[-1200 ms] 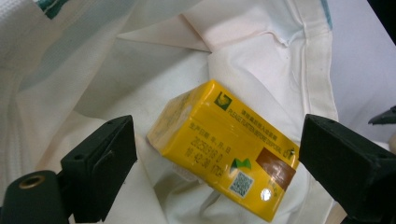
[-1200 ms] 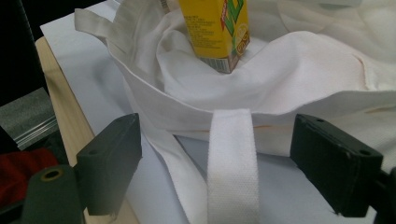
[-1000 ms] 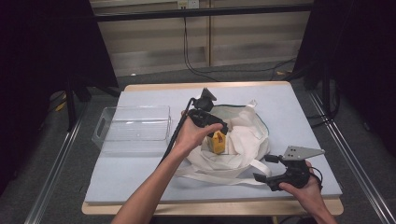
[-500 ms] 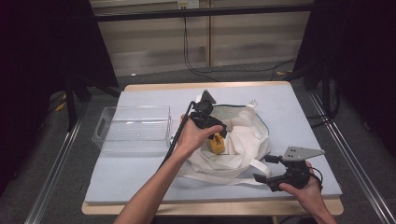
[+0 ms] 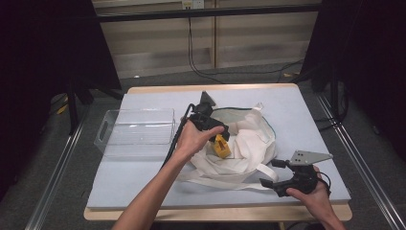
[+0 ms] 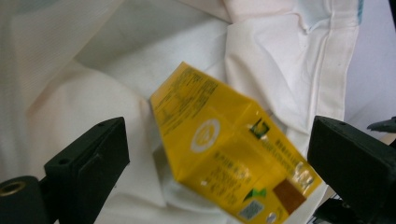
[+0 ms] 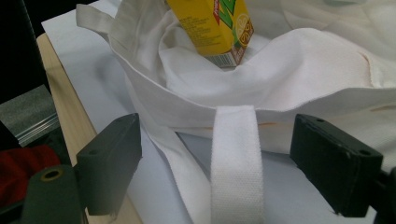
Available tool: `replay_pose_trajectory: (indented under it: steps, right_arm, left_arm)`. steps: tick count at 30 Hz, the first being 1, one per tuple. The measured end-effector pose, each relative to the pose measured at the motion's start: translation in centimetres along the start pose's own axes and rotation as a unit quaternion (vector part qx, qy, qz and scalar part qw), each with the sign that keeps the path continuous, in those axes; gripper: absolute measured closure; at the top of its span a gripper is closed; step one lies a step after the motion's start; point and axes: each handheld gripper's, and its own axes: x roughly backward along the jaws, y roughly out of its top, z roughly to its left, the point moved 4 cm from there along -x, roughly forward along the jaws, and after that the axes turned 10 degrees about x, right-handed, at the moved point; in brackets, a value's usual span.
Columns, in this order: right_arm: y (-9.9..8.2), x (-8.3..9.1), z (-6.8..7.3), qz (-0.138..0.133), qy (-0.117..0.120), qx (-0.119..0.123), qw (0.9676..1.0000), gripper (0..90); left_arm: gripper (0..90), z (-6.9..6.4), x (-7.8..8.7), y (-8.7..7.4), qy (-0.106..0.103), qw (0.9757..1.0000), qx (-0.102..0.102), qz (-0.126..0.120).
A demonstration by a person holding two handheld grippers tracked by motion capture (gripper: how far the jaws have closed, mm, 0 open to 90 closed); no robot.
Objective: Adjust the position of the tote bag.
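Lying tilted now in the mouth of the white cloth tote bag (image 5: 249, 143), with the small yellow cardboard juice carton (image 5: 221, 146) no longer upright as a second ago, and free of the pads. Suggests the drop into the bag is made, or nearly. Left hand-held gripper (image 5: 218, 132) poised just above the carton (image 6: 231, 158), jaws just opened wide, carton between them but untouched. Right hand-held gripper (image 5: 273, 173) resting near the table's (image 5: 143, 177) front edge, jaws spread apart either side of the bag's white woven strap (image 7: 236, 158), not clamping it.
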Motion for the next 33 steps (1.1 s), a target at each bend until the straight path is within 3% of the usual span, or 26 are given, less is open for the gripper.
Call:
replay_pose_trajectory:
  steps: [8,10,12,16,18,21,27,31,33]
  right_arm:
    - [0.1,-0.3,0.1,0.005,0.000,0.003,1.0000,16.5]
    - [0.1,-0.4,0.2,0.004,0.000,0.006,1.0000,16.5]
    - [0.1,-0.4,0.2,0.004,0.000,0.006,1.0000,16.5]
    - [0.1,-0.3,0.2,0.003,-0.001,0.005,1.0000,16.5]
    - [0.1,-0.2,0.1,0.003,-0.001,0.005,1.0000,16.5]
    - [0.1,-0.2,0.1,0.003,-0.001,0.005,1.0000,16.5]
    - [0.1,-0.2,0.2,0.003,-0.001,0.005,1.0000,16.5]
    - [0.2,-0.2,0.1,0.001,-0.003,0.005,1.0000,16.5]
    - [0.2,-0.2,0.2,0.000,-0.002,0.005,1.0000,16.5]
  left_arm:
    - [6.3,0.0,-0.1,-0.8,-0.004,0.9998,0.004,0.019]
    - [8.0,-0.2,-0.3,-0.8,-0.019,0.9996,0.011,0.019]
    - [14.6,-0.1,-0.6,-0.8,-0.011,0.9996,0.007,0.025]
    - [29.5,-0.2,-0.5,-0.6,-0.026,0.9995,0.011,0.012]
    - [35.1,-0.1,-0.4,-0.4,-0.021,0.9997,0.005,0.010]
    - [37.7,-0.2,-0.4,-0.3,-0.026,0.9997,0.005,0.003]
    - [46.9,-0.2,-0.1,0.0,-0.031,0.9992,-0.024,0.002]
    - [48.1,-0.2,0.2,0.1,-0.023,0.9987,-0.045,0.008]
    - [48.2,-0.3,0.4,0.2,-0.028,0.9979,-0.057,0.006]
